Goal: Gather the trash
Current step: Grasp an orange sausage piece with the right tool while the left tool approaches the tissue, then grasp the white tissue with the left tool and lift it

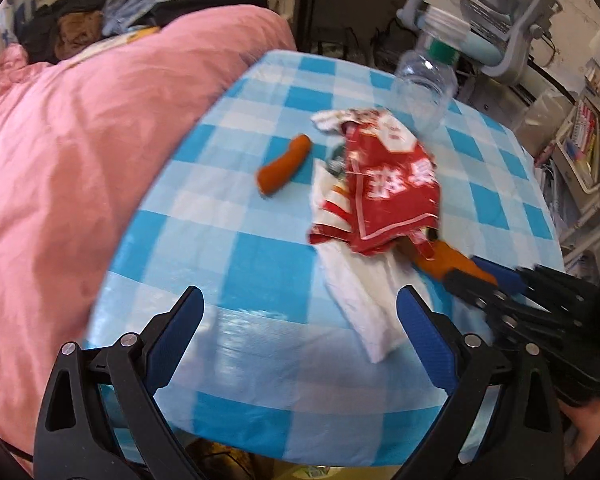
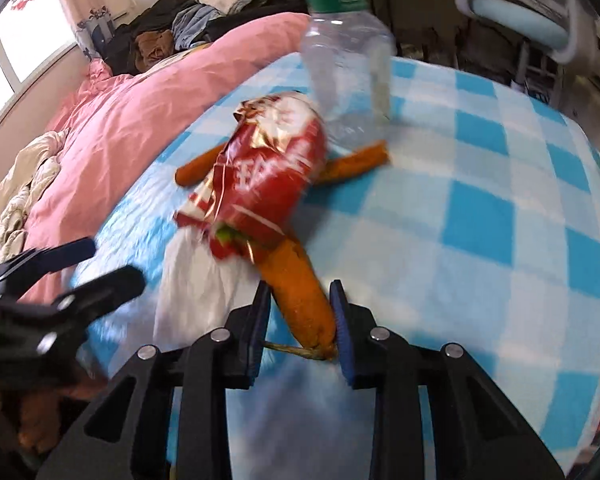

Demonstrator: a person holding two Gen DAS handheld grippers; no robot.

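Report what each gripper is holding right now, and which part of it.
The right gripper straddles the carrot near its stem end, but whether its pads press on it cannot be told. The left gripper is open and holds nothing.

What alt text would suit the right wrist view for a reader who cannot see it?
The right gripper has an orange carrot between its blue-padded fingers on a blue-and-white checked tablecloth. A crumpled red snack wrapper covers the carrot's far end, a clear plastic bottle behind it.

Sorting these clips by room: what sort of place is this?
Likely a bedroom with a study corner: a pink quilt beside piled clothes, plus an office chair.
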